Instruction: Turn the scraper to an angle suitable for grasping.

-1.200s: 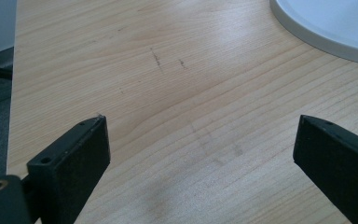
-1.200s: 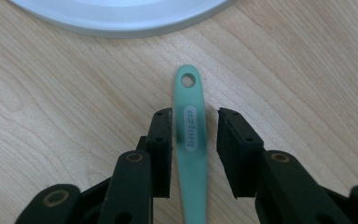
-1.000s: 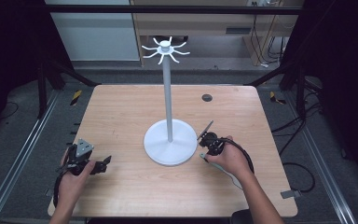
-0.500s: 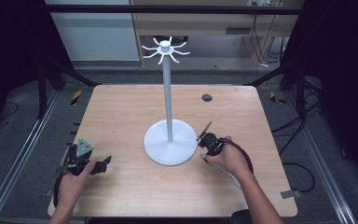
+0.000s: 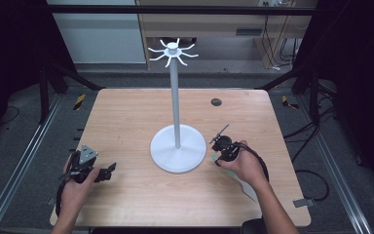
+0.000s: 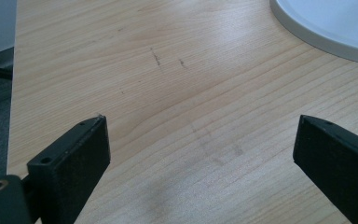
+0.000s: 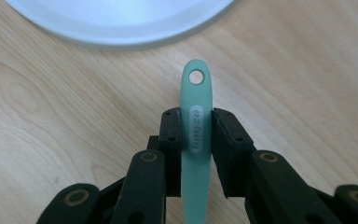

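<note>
A teal utensil handle with a hole at its end lies flat on the wooden table, pointing at the white stand's round base. My right gripper is shut on it, both pads pressed to the handle's sides. Its jaws have just been closing with the handle between them. In the high view the right gripper sits just right of the base, and the teal utensil runs back under the hand. My left gripper rests near the front left, and its jaws stand open over bare wood.
The stand's thin pole rises from the table's middle to a crown of white hooks. A dark round grommet sits at the back right of the table. Cables trail off the right edge.
</note>
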A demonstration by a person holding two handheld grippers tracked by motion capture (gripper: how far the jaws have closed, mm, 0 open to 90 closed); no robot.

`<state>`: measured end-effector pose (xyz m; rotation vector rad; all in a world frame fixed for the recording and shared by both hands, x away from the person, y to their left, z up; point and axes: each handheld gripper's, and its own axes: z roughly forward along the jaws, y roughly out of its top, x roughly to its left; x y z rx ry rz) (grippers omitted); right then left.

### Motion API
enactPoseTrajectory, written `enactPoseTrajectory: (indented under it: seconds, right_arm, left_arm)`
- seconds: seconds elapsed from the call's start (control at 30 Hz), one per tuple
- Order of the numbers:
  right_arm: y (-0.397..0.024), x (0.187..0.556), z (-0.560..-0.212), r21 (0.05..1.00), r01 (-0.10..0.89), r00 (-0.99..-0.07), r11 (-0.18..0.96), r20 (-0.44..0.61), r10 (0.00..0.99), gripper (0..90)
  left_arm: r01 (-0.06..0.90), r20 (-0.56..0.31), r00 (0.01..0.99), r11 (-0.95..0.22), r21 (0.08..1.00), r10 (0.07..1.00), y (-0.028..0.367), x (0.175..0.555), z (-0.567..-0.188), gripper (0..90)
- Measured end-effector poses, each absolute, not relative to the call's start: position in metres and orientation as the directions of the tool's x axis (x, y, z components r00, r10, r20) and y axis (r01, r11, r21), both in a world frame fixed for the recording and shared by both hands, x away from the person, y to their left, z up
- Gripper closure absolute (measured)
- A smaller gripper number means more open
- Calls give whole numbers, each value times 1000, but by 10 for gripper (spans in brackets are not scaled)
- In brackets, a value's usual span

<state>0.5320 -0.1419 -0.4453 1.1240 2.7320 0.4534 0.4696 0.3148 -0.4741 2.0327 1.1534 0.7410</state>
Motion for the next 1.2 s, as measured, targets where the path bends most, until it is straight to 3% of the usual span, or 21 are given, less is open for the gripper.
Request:
enactPoseTrajectory:
  seconds: [0.2,0.63,1.2]
  right_arm:
    - [-167,517,-406,501,634,-673,589,-17,739,745]
    - [-199,498,-354,703,545,-633,457,-12,774,746]
    - [-188,502,-331,846,432,-612,312,22,790,746]
  left_arm:
    - [502,147,447,-383,775,882,314,469,-474,34]
    - [500,144,437,-373,782,888,317,466,-473,34]
    - [498,135,441,-367,785,887,317,467,-473,34]
